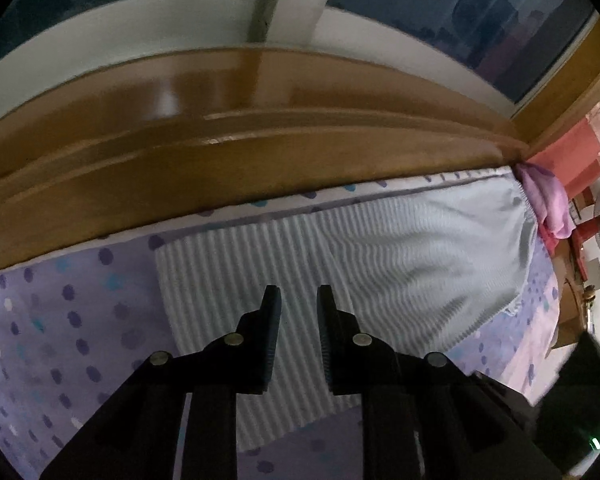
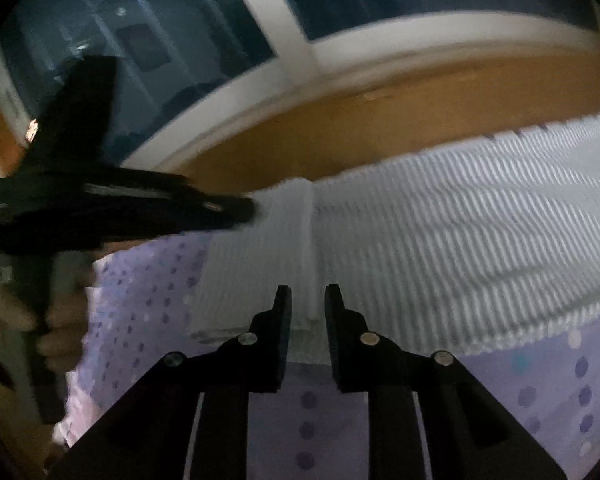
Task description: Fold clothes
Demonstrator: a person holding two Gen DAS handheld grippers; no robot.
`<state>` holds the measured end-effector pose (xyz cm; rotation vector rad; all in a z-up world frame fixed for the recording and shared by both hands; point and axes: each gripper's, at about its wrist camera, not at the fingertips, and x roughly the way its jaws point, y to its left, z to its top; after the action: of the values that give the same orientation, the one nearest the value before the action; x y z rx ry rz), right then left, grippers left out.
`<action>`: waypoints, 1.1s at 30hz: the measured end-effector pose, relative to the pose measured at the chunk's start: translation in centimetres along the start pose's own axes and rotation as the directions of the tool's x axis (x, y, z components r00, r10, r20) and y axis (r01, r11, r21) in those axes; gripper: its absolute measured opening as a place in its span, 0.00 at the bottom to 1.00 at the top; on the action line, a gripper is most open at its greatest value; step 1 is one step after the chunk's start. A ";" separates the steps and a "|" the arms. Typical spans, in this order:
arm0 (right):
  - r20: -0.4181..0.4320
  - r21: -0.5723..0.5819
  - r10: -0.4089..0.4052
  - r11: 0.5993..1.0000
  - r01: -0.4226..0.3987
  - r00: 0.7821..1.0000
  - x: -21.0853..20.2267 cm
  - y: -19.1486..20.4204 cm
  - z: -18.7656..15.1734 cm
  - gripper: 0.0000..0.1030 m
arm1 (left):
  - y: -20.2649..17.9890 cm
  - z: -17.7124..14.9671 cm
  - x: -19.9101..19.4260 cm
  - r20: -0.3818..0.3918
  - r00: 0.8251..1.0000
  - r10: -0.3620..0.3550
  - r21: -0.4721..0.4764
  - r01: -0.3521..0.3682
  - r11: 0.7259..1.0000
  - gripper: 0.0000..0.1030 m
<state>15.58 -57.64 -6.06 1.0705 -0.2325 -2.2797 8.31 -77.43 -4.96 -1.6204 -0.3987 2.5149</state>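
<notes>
**A:** so where's the cloth [image 1: 340,264] sitting vs the claws here?

**B:** left wrist view: the left claw [image 1: 299,294] is at bottom centre, jaws parted with a gap and nothing pinched in it. The ribbed pale cloth lies flat on the dotted sheet [image 1: 60,320] right under and past the tips, spreading toward the right of the frame, up to the wood board [image 1: 220,152].

**A:** and the other one?

**B:** right wrist view: the right claw [image 2: 308,294] is also bottom centre, released too. A raised ridge of the cloth [image 2: 460,232] (a seam or fold, can't tell which) runs up the frame from between the tips, but the fingers [image 2: 281,320] aren't squeezing it. The cloth's near edge lies just under the tips, and the rest fills the right half.

**A:** that dark thing on the left?

**B:** that's the left claw [image 2: 244,210] seen side-on, its tip at the cloth's far left corner (too blurry to say if it's touching). A hand [image 2: 56,320] grips its handle at lower left.
</notes>
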 end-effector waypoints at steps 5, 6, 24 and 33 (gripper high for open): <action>-0.105 -0.077 -0.027 0.997 0.019 0.994 3.7 0.8 -0.1 0.16 | 0.0 -0.1 2.5 -0.016 0.999 0.035 -0.001 -0.035 0.999 0.18; -0.103 -0.077 -0.020 0.997 0.012 0.994 4.0 0.6 -0.3 0.16 | 0.1 -0.2 2.7 -0.010 0.999 0.036 -0.004 -0.036 0.999 0.18; -0.079 -0.172 -0.158 0.975 0.143 0.984 2.8 4.2 -0.5 0.44 | 6.7 -2.4 -2.0 0.043 0.996 -0.081 -0.108 0.086 0.990 0.32; -0.099 -0.390 -0.166 0.914 0.115 0.981 6.6 11.0 -2.0 0.44 | 10.3 -2.4 -0.1 0.026 0.981 -0.191 -0.192 0.193 0.962 0.34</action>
<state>18.77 -70.19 -7.30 1.0457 0.3440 -2.2408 10.95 -86.96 -8.78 -1.5502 -0.7843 2.4005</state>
